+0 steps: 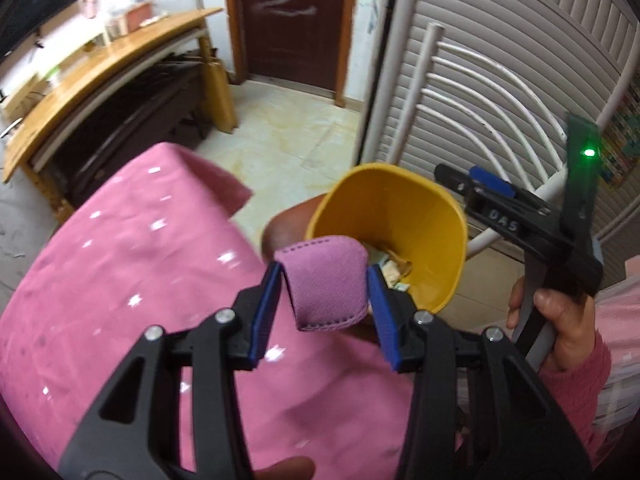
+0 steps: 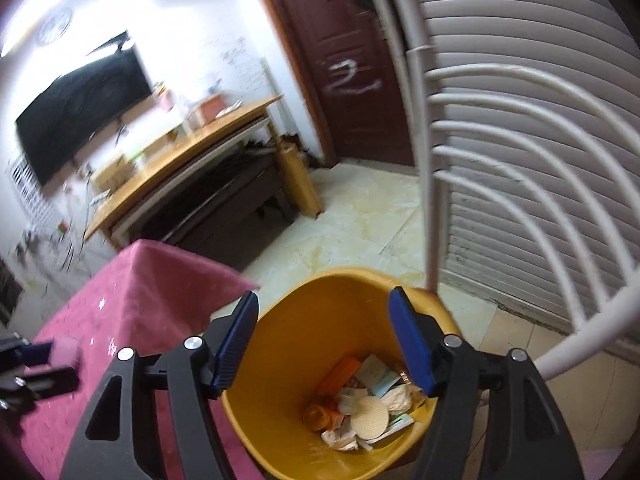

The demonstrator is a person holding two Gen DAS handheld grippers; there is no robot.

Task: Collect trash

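My left gripper (image 1: pixel 326 292) is shut on a folded pink cloth piece (image 1: pixel 326 280) and holds it above the pink-covered table (image 1: pixel 120 280), just left of the yellow trash bin (image 1: pixel 420 216). The bin stands on the floor beside the table. In the right wrist view the bin (image 2: pixel 288 336) holds several wrappers, an orange container and a round puff (image 2: pixel 370 422). My right gripper (image 2: pixel 320 344) is open and empty, hovering over the bin's mouth. The right gripper (image 1: pixel 480 196) also shows in the left wrist view, beyond the bin. The left gripper (image 2: pixel 48 364) with the pink piece shows at the right wrist view's left edge.
A white metal chair back (image 2: pixel 500 152) stands right of the bin, before a slatted shutter (image 1: pixel 520 40). A wooden desk (image 1: pixel 100 76) and a brown door (image 1: pixel 292 20) lie beyond a tiled floor (image 1: pixel 288 136).
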